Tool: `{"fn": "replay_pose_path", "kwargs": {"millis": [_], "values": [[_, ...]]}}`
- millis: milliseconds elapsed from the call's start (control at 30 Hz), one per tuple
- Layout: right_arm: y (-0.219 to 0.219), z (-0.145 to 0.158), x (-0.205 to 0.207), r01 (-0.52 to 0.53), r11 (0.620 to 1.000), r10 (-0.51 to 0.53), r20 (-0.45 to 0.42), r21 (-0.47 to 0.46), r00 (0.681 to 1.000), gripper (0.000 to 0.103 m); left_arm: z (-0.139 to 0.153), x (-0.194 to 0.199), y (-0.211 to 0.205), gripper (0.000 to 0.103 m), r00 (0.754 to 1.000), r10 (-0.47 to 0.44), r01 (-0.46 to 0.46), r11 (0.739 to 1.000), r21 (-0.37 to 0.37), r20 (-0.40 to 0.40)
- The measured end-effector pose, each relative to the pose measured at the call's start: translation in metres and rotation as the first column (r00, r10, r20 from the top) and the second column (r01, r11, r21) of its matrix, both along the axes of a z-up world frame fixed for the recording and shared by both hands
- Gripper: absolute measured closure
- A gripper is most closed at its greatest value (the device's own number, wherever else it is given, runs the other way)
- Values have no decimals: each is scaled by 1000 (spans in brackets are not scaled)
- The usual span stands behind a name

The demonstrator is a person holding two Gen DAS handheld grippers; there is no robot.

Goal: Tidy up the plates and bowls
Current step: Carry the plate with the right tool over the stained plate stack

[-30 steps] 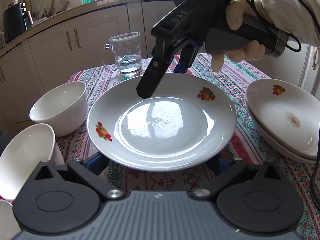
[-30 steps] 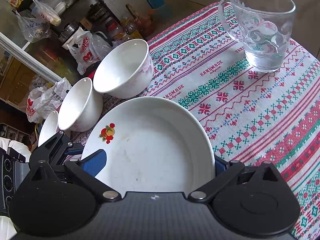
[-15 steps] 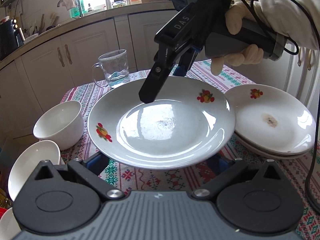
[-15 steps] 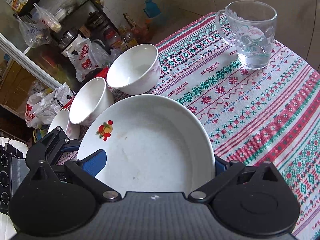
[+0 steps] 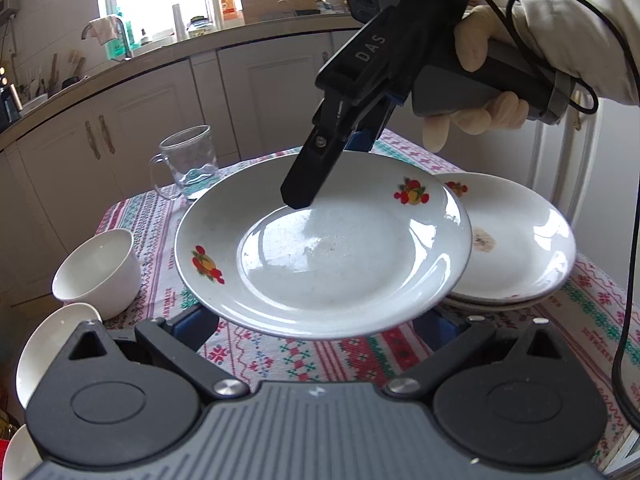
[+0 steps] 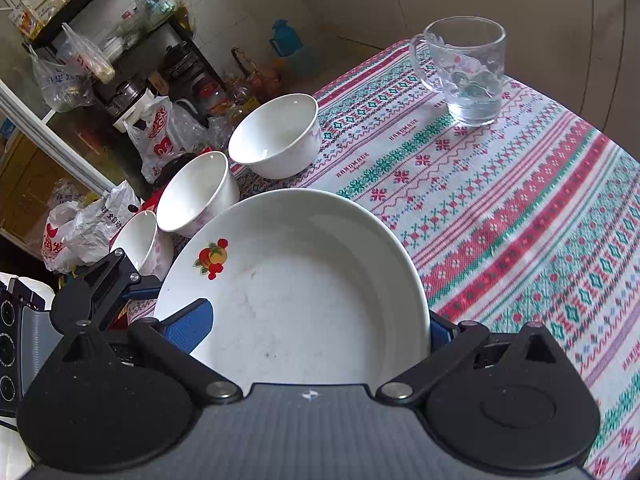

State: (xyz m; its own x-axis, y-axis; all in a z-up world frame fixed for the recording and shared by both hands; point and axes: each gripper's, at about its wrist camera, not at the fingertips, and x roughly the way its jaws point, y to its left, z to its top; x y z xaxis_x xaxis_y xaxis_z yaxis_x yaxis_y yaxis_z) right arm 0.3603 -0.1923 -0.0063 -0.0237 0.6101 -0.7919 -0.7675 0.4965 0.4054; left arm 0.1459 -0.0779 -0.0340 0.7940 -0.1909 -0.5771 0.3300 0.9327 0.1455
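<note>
While lifted, plate sits between both grippers.

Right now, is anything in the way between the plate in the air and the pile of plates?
Nothing visible: the white fruit-patterned plate, gripped by the right gripper, already overlaps the stacked white plates.

A white plate with two fruit prints on its rim is being held clear of the tablecloth, roughly level, its far edge overlapping a stack of plates lying to the right. The top plate of that stack is carrying a brown stain at its centre and the same fruit print. Three white bowls are sitting upright in a row along the table's left edge: the farthest bowl, the middle bowl and the nearest bowl, partly hidden.
</note>
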Motion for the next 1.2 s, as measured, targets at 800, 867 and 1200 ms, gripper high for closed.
{"fn": "replay_pose_path", "kwargs": {"millis": [800, 867, 1200], "values": [[-96, -2, -61, 219, 976, -219, 24, 8, 975, 0, -1, -16, -45, 1, 971, -237, 237, 971, 7, -38], [-100, -5, -63, 230, 973, -230, 22, 4, 973, 0, -2, -16, -48, 1, 968, -246, 247, 969, 8, -45], [-115, -20, -68, 264, 965, -264, 5, 5, 965, 0, -4, -10, -55, 1, 960, -274, 275, 961, 6, -64]]}}
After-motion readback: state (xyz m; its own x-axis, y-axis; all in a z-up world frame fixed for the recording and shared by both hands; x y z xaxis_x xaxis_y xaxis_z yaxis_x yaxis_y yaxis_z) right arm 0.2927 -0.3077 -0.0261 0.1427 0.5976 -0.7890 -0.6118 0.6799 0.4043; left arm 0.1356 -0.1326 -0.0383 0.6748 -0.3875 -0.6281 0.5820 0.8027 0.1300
